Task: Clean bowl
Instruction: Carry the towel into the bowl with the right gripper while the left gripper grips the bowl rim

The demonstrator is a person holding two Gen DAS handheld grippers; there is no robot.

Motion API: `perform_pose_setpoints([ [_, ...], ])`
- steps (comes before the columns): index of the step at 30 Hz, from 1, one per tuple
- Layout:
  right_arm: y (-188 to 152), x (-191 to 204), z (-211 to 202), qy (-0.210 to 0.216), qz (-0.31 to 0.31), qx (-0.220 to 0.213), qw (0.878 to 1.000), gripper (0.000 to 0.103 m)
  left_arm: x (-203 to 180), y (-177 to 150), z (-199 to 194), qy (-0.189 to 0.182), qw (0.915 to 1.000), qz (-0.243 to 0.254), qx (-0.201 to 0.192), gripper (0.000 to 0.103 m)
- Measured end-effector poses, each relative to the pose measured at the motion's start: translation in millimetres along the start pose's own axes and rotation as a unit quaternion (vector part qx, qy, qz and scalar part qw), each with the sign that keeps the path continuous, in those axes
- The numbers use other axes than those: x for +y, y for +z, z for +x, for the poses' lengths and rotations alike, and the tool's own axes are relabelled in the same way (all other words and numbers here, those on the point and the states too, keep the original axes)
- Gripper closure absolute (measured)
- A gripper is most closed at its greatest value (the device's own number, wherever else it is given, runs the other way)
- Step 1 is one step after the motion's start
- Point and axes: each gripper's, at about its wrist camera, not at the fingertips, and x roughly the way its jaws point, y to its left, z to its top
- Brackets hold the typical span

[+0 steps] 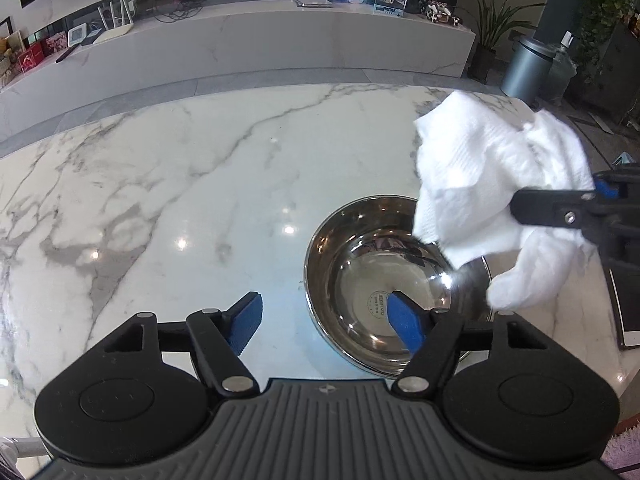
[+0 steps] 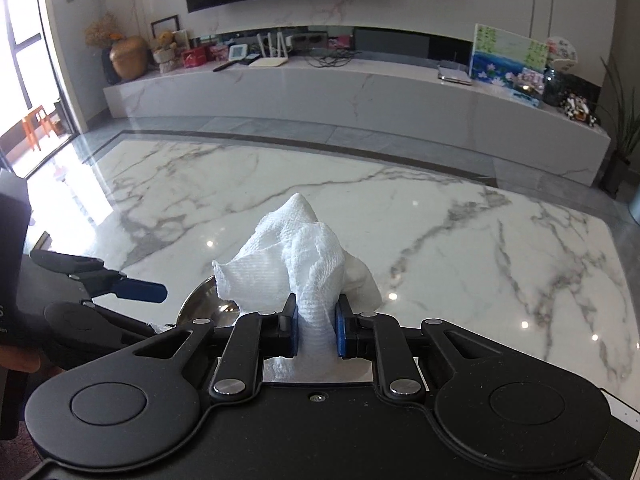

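A shiny steel bowl (image 1: 396, 280) stands on the white marble table (image 1: 180, 184), right of centre in the left wrist view. My left gripper (image 1: 326, 322) is open, its right blue pad over the bowl's near rim and its left pad outside the bowl. A crumpled white paper towel (image 1: 492, 184) hangs above the bowl's far right edge. My right gripper (image 2: 316, 326) is shut on that paper towel (image 2: 296, 256). In the right wrist view only a sliver of the bowl (image 2: 208, 300) shows, low on the left, behind the towel.
The left gripper's finger (image 2: 136, 290) reaches in from the left in the right wrist view. A flat dark-edged tablet-like thing (image 1: 624, 320) lies at the table's right edge. Beyond the table are a long marble TV console (image 2: 360, 92), plants and a grey bin (image 1: 528, 66).
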Motion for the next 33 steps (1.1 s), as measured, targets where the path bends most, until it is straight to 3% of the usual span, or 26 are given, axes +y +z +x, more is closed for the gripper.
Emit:
perform_pose_setpoints([
  [6,-6.0,16.1,36.4,0.033,-0.008,0.042,0.999,0.088,12.8,0.3,9.5,0.005,0.9997,-0.011,0.021,0.051],
  [16,-18.6,16.4,73.5,0.03,-0.017,0.089,0.995,0.088,17.5,-2.7,20.8,-0.013,0.9986,-0.024,0.045,0.063],
  [30,-19.2,15.1,87.8,0.021,-0.036,0.096,0.995,0.089,9.1,0.7,36.3,-0.03,0.9979,-0.017,0.054,0.086],
  [33,-17.8,14.5,89.3,0.019,-0.04,0.095,0.994,0.089,5.6,1.6,39.0,-0.028,0.9982,-0.01,0.052,0.087],
])
